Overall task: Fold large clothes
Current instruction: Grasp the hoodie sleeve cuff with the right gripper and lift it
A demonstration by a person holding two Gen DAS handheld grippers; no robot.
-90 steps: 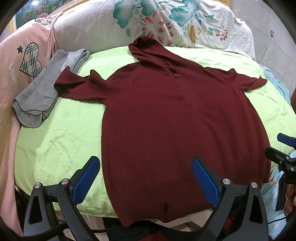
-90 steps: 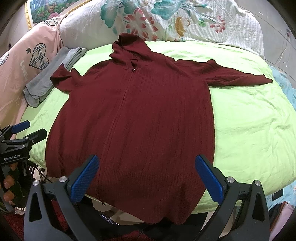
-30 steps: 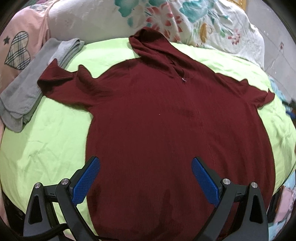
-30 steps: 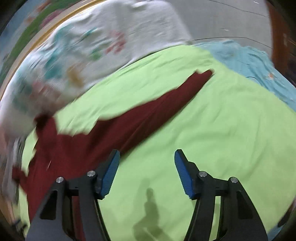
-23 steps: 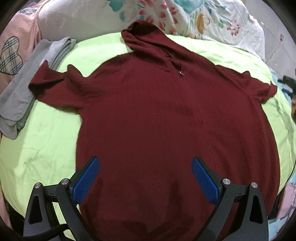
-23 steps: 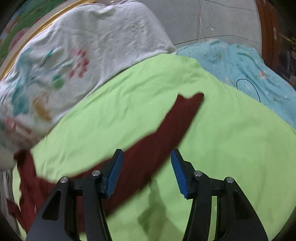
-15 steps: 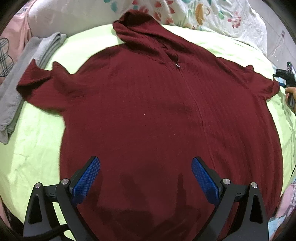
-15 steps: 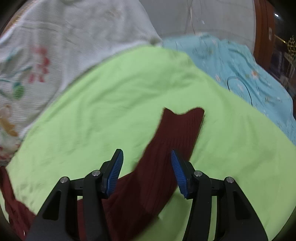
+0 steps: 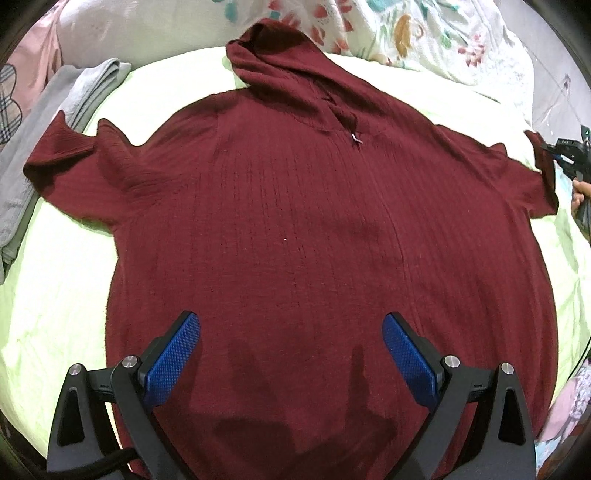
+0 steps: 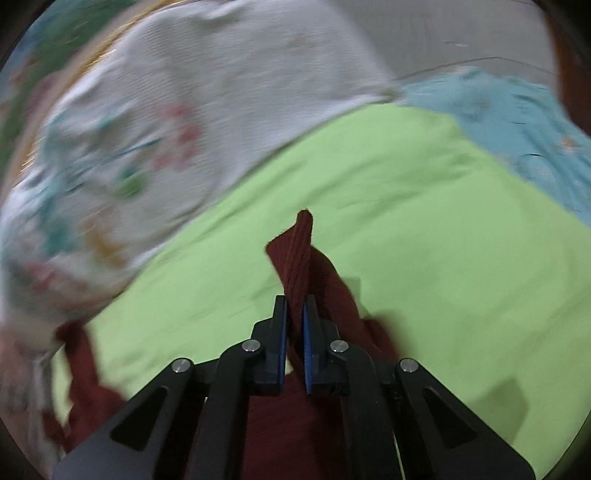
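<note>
A large maroon hooded sweater (image 9: 295,221) lies flat, front up, on a lime green sheet (image 9: 55,295). My left gripper (image 9: 291,354) is open and hovers above its lower body, with nothing between the blue pads. My right gripper (image 10: 294,332) is shut on the cuff of the sweater's right sleeve (image 10: 295,254), which sticks up between the pads above the green sheet (image 10: 406,240). The right gripper also shows at the right edge of the left wrist view (image 9: 570,158), at the sleeve end.
A folded grey garment (image 9: 44,122) lies at the sheet's left edge by a pink pillow (image 9: 22,62). A floral white quilt (image 9: 424,33) lines the back. A light blue cloth (image 10: 517,122) lies to the right of the sheet.
My right gripper has closed on the sleeve cuff and lifted it off the sheet. My left gripper has moved forward and lower over the sweater body and stays open.
</note>
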